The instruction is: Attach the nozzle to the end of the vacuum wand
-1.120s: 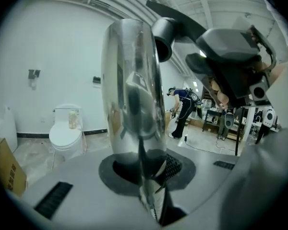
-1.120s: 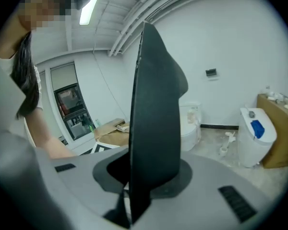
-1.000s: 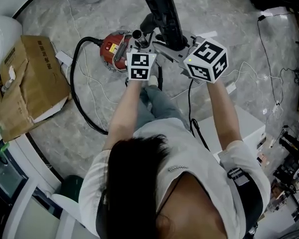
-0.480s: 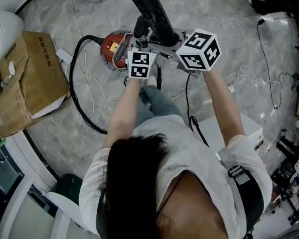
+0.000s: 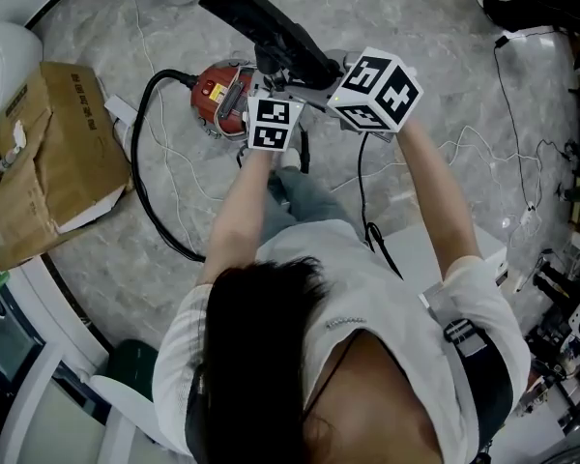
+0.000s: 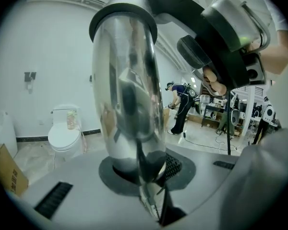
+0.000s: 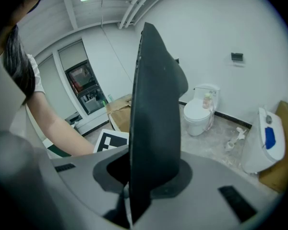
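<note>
Chrome is what the left hand-held gripper (image 6: 144,178) has. Its jaws pinch the shiny wand (image 6: 127,95) low on the shaft, and the tube runs straight away from them to a black collar at its far end. The right hand-held gripper (image 7: 134,186) is clamped on the black nozzle (image 7: 153,109), held edge-on between its jaws. From above, the two meet just right of the red vacuum canister (image 5: 220,95) (its black hose (image 5: 150,177) loops off to the lower left), and the nozzle's flat head slants up and leftward past the canister's far side. The relation that matters — nozzle neck to wand end, long axes crossing at an angle — looks nearly closed, though I cannot tell whether the neck is fully seated. The right hand seems best placed to push it home.
</note>
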{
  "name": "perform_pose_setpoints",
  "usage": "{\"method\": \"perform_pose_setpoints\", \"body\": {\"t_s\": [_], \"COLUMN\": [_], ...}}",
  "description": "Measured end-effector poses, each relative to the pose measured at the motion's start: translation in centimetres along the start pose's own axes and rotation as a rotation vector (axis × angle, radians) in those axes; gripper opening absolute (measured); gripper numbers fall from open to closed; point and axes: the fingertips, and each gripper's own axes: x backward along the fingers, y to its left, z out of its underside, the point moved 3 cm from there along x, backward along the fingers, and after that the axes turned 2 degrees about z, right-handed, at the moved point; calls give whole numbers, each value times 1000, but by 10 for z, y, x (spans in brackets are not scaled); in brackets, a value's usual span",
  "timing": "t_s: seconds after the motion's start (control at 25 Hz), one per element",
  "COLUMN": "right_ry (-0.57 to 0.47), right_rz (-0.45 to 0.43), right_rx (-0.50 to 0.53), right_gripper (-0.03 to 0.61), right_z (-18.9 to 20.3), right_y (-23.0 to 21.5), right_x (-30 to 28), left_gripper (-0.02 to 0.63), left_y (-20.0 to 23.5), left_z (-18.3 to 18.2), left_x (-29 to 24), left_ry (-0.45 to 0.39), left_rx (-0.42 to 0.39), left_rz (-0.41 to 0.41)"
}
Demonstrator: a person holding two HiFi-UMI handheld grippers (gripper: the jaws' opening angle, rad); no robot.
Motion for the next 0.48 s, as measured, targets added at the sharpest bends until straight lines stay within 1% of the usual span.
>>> {"method": "perform_pose_setpoints", "body": {"t_s": [0.2, 0.36, 0.48], "right_ry": [104, 152, 198], "right_rz": [-8, 2, -6], "right_rx": [83, 123, 144], "right_gripper": [89, 89, 87], "right_z": [-2, -4, -6], "right_y": [-1, -3, -2], "right_x": [6, 3, 1], "left_gripper": [67, 68, 69], "left_y": [-6, -5, -3], "left_z": [-2, 0, 0], "left_x": [-1, -4, -2], "left_ry": [1, 7, 11], "left_rx": [-21, -35, -36], "left_rz": [20, 46, 44]}}
